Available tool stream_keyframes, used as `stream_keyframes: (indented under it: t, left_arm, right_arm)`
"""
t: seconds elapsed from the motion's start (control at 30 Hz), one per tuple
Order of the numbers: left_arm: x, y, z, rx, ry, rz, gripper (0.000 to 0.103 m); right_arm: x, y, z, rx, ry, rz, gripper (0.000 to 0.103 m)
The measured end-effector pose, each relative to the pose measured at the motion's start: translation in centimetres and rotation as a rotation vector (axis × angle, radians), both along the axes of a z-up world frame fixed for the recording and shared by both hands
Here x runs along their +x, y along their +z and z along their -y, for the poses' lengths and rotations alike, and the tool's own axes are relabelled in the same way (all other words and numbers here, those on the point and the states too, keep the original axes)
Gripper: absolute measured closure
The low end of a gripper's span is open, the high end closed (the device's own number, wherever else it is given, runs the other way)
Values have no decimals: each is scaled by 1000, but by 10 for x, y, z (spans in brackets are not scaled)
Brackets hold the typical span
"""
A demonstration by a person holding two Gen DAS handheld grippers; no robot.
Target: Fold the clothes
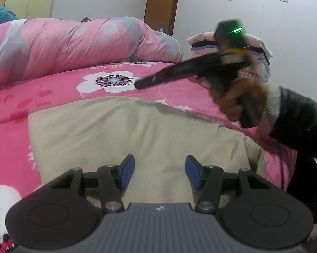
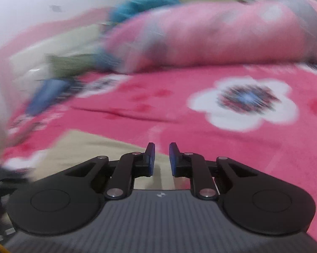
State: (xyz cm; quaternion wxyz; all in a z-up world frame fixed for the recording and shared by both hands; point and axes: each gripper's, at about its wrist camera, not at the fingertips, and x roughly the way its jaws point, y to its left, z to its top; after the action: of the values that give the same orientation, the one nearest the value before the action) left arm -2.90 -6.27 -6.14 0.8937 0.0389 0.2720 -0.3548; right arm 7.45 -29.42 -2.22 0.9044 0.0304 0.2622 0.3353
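Right under our left tongs [image 1: 159, 172] lies the tan cloth [image 1: 124, 135], spread flat on the pink bed cover [image 1: 53, 92]. Our left tongs are open, with a wide gap between the blue pads [image 1: 127, 171], and nothing is pinched between them. The tan cloth shows through that gap and spreads on ahead of the tips. We cannot tell if the pads touch it.

Our right tongs [image 2: 162, 159] are nearly closed, with just a thin gap between the pads [image 2: 151, 158]. Nothing is between them. The tan cloth [image 2: 91, 147] sits below and to the left of these tips, and its edge lies about under them. Ahead of them is the pink cover with a big white flower [image 2: 244, 103].

From the left view we see the right tongs [image 1: 140, 83] held up over the bed by a hand [image 1: 228, 103] in a black sleeve [image 1: 301, 122]. A rolled pink quilt [image 1: 74, 42] lies at the back of the bed. A small pile of folded clothes [image 1: 202, 44] sits behind the right tongs.
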Motion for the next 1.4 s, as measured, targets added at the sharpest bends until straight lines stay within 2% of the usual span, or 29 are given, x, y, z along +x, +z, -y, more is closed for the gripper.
stream_keyframes:
  t: [0.07,0.13,0.17,0.2,0.23,0.3,0.4,0.5,0.53,0.57,0.63,0.7,0.77,0.87,0.9,1.0,1.1,1.2,1.33,1.4]
  left_arm:
    - [0,0,-1,-4,-5,1,48]
    - [0,-1,-1,-4,-3,2,48]
    - [1,-2,-2,-12,-2,1,48]
    - [2,-3,-3,-21,-1,-1,48]
    - [2,-3,-3,-28,-2,0,48]
    - [3,-4,-5,-45,-7,4,48]
    - [4,-8,-11,-85,-17,4,48]
    - [5,-9,-15,-111,-26,-1,47]
    - [5,-9,-15,-108,-26,-1,47]
    - [5,-8,-14,-104,-25,-1,47]
    - [6,-8,-14,-96,-16,-10,46]
    - [6,-7,-14,-101,-19,-13,46]
    - [5,-8,-13,-89,-21,-3,46]
    - [7,-8,-13,-90,-17,-14,46]
    - [7,-7,-13,-85,-16,-16,46]
    - [8,-2,-9,-52,-10,-22,45]
    - [7,9,-5,9,5,-24,43]
    - [1,27,-4,65,23,4,43]
    - [6,56,10,136,16,75,41]
    - [20,62,28,173,10,92,39]
  right_arm:
    - [-6,4,-20,-47,142,7,89]
    - [10,-12,-49,-150,216,-31,91]
    - [23,-23,-63,-201,204,-43,91]
    - [36,-29,-72,-211,181,-42,91]
    - [50,-31,-76,-214,136,-54,90]
    - [59,-25,-82,-297,32,-54,86]
    - [37,0,-74,-243,115,-32,86]
    - [12,20,-79,-170,315,-35,86]
    - [11,16,-89,-177,366,-66,85]
    - [16,7,-103,-228,370,-90,85]
    - [29,-13,-128,-296,354,-114,85]
    - [41,-8,-129,-267,290,-114,85]
    - [44,6,-119,-337,79,-37,81]
    - [19,32,-60,-249,-69,-22,80]
    - [3,37,-36,-191,-96,-28,78]
    - [-48,35,23,-63,-205,-69,74]
    - [-92,11,65,66,-287,-167,73]
    - [-126,-19,94,256,-347,-260,72]
    - [-144,-55,110,482,-346,-341,62]
    - [-150,-63,110,524,-330,-355,62]
